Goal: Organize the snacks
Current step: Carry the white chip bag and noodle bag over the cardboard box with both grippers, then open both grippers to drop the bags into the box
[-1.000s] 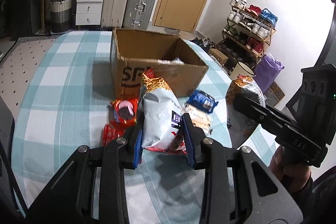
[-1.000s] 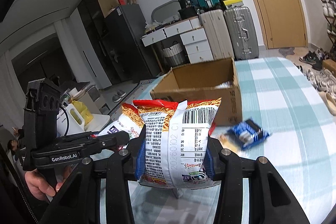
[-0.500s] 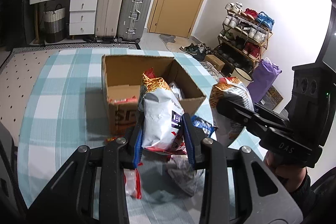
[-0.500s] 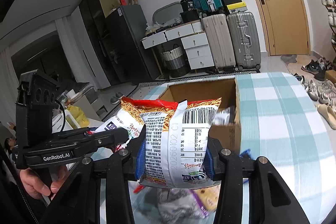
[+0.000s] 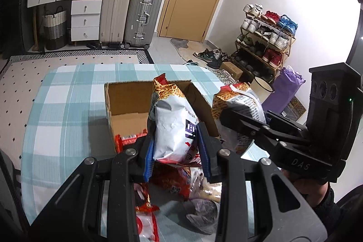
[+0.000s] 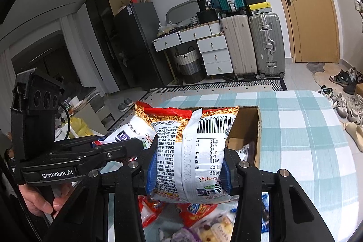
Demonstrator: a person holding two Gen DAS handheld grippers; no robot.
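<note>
My left gripper (image 5: 175, 151) is shut on a white and orange noodle-snack bag (image 5: 173, 126), held up over the near edge of the open cardboard box (image 5: 127, 103). My right gripper (image 6: 188, 171) is shut on a second bag of the same kind (image 6: 192, 151), its barcode side facing me, also above the box (image 6: 254, 128). In the left wrist view the right gripper (image 5: 261, 126) and its bag (image 5: 236, 101) hang just right of the box. In the right wrist view the left gripper (image 6: 113, 149) holds its bag (image 6: 133, 130) to the left. A red packet (image 5: 129, 137) lies inside the box.
Several loose snack packets (image 5: 177, 180) lie on the blue checked tablecloth (image 5: 68, 106) beneath both grippers, also in the right wrist view (image 6: 199, 219). Suitcases (image 5: 143, 17), drawers and a shoe rack (image 5: 265, 37) stand beyond the table.
Both grippers have risen and moved forward with their bags, from over the loose snacks to above the box. The box now shows from above, with its inside in view.
</note>
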